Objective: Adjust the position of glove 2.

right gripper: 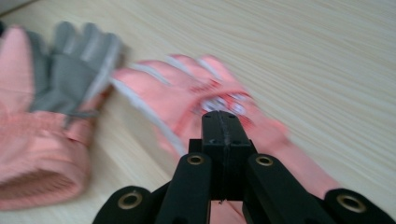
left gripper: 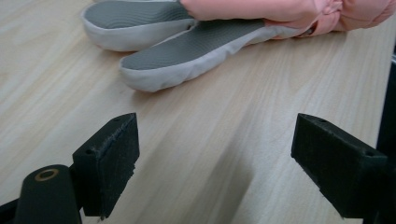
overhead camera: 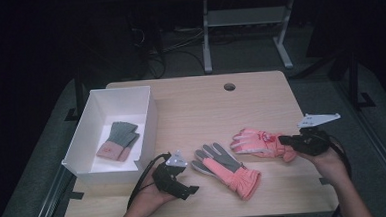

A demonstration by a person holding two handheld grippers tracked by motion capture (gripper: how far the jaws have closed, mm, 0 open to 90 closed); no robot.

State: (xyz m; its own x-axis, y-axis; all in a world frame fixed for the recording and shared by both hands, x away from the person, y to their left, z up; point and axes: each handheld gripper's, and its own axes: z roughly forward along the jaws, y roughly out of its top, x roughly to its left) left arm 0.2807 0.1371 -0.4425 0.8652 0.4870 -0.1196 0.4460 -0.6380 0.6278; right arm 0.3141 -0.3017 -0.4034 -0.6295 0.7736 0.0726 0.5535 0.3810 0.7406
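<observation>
A salmon-pink glove with a grey palm [overhead camera: 226, 169] lies palm up at the table's front middle. In the left gripper view its grey fingers [left gripper: 187, 51] lie just ahead of my left gripper [left gripper: 215, 172], which is open over bare wood. That gripper [overhead camera: 190, 191] rests low at the glove's left. A second pink glove with a printed back [overhead camera: 255, 141] lies to the right. My right gripper [overhead camera: 283, 140] is shut, its jaws together just above this glove's cuff end [right gripper: 187, 93], with nothing seen between them [right gripper: 225, 121]. The grey-palmed glove [right gripper: 51, 107] shows at the left there.
A white open box [overhead camera: 149, 126] stands at the table's left and holds a small grey and pink glove [overhead camera: 118, 140]. The wooden table [overhead camera: 196, 108] has a cable hole [overhead camera: 229, 86] near its far edge. Beyond it stands a metal table frame [overhead camera: 206, 37] on dark floor.
</observation>
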